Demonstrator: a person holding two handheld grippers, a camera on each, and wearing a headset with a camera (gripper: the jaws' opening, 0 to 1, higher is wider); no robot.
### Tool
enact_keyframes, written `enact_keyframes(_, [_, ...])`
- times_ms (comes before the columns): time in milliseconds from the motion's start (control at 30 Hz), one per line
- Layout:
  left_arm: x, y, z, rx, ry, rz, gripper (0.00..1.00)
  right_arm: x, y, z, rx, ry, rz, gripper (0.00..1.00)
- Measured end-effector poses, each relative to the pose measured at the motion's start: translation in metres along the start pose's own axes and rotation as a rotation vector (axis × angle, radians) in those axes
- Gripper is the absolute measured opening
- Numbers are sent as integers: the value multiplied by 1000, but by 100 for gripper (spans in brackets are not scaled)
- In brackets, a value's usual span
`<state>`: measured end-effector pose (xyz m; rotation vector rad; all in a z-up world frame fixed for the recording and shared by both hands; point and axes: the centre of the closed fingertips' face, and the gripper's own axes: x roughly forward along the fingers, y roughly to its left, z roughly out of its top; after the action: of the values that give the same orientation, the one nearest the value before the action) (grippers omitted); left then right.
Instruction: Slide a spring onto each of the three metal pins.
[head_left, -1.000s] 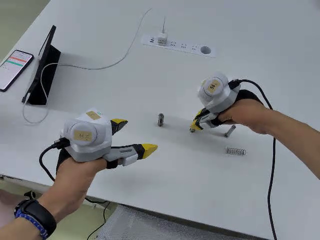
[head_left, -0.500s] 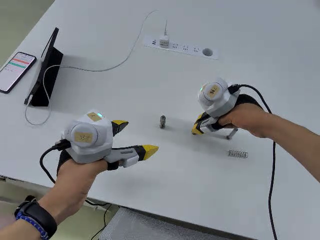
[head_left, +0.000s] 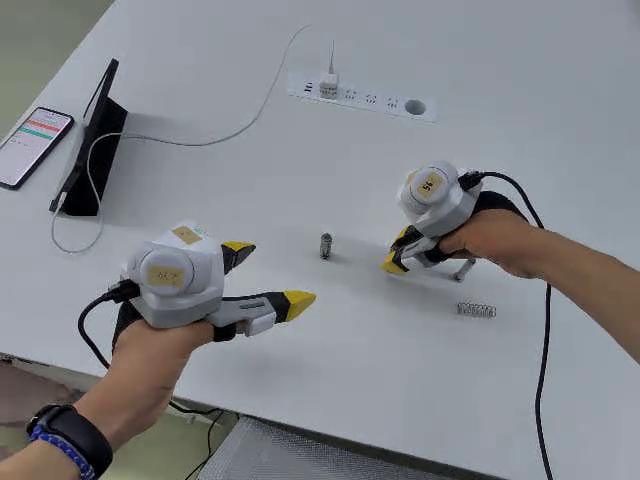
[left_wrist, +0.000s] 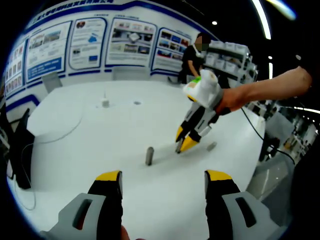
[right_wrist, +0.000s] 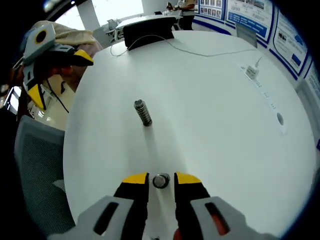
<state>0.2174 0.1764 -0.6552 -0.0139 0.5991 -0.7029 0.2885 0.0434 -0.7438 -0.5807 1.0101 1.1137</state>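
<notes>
White counter (head_left: 200, 60) right across. Up by the far edge lies a white power strip (head_left: 365, 98), with a white plug (head_left: 328, 83) seated at its left end. A thin white cable (head_left: 255, 110) curves from the far edge over toward the left edge, where a black stand (head_left: 90, 140) sits tilted. Just outside it, at the left edge, is a phone (head_left: 32, 146), screen lit. Below the near edge is a grey mesh chair (head_left: 270, 455). In the left gripper view, blue-and-white posters (left_wrist: 85, 42) line the wall, with a person in dark clothes (left_wrist: 192, 57) beside shelves (left_wrist: 230, 55).
</notes>
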Motion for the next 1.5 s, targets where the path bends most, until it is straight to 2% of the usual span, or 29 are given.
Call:
enact_keyframes(200, [1, -2, 2, 2, -2, -3, 68, -8, 1, 2, -14, -16, -4, 26])
enact_keyframes(633, [0, -1, 4, 8, -2, -5, 69, -24, -1, 5, -13, -84, -24, 39])
enact_keyframes(1133, [5, -5, 5, 7, 5, -17, 71, -57, -3, 12, 61, -221, -69, 53])
enact_keyframes(1500, [11, -11, 8, 14, 10, -33, 71, -74, -6, -2, 138, -284, -99, 58])
